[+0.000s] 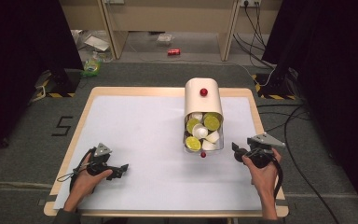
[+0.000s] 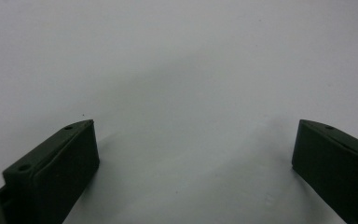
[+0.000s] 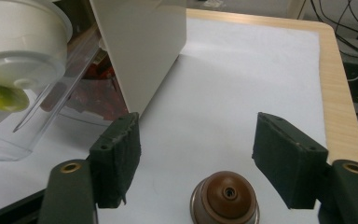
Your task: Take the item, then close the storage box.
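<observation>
Table (image 1: pixel 256 119): pale wood edge, topped with a white sheet (image 1: pixel 135 140). Floor (image 1: pixel 23 140): grey carpet, marked with a black numeral 5 (image 1: pixel 61 126). Black curtains (image 1: pixel 23 51) hung at both sides. Wooden furniture legs (image 1: pixel 109 28) stood beyond the table. A red can (image 1: pixel 174 52) and black cables (image 1: pixel 303 121) lay on the floor; yellow-black hazard tape (image 1: pixel 265 91) marked stand bases.

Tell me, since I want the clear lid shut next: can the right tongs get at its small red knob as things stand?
Probably yes. The red knob sits between the open jaws of the right tongs, untouched by either pad, with only bare table around it. The bread box stands off to one side.
</observation>
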Motion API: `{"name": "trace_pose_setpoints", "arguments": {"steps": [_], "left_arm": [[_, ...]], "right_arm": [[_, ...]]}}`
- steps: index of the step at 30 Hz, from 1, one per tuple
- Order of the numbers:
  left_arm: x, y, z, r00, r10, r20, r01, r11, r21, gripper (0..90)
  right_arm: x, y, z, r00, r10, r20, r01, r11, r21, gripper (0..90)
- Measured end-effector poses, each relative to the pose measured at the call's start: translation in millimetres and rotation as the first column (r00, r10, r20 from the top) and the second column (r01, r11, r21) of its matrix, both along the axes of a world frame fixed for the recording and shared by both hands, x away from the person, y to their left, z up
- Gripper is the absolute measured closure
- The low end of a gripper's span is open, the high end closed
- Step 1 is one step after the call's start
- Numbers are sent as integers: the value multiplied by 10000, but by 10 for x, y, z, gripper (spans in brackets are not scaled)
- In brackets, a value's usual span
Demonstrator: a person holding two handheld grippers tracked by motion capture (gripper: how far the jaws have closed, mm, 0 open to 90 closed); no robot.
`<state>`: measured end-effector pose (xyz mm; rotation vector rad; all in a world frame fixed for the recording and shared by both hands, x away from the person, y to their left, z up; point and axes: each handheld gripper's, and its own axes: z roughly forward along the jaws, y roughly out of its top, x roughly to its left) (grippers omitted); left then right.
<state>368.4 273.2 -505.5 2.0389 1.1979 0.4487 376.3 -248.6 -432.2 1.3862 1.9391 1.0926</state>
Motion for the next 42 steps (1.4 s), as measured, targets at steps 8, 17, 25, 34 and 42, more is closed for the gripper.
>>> {"name": "trace_pose_setpoints", "arguments": {"steps": [8, 17, 25, 34, 42], "left_arm": [[3, -7, 2, 10000, -73, -12, 73, 9998, 181, 0], [3, -9, 1, 10000, -78, -6, 78, 9998, 202, 0], [1, -12, 0, 10000, -69, 6, 69, 9998, 206, 0], [1, -14, 1, 10000, -68, 13, 68, 9997, 237, 0], [2, -14, 1, 10000, -72, 6, 72, 9997, 239, 0]], "right_arm": [[-131, -21, 21, 9998, -204, 7, 204, 9997, -111, 244], [-336, 6, -11, 9999, 128, -111, -130, 9998, -142, 229], [-490, 47, -23, 9991, 389, -146, -391, 9991, -173, 226], [-547, 151, 43, 9964, 837, 100, -833, 9960, -308, 227], [-547, 268, 69, 9938, 1101, 171, -1095, 9934, -340, 230]]}}
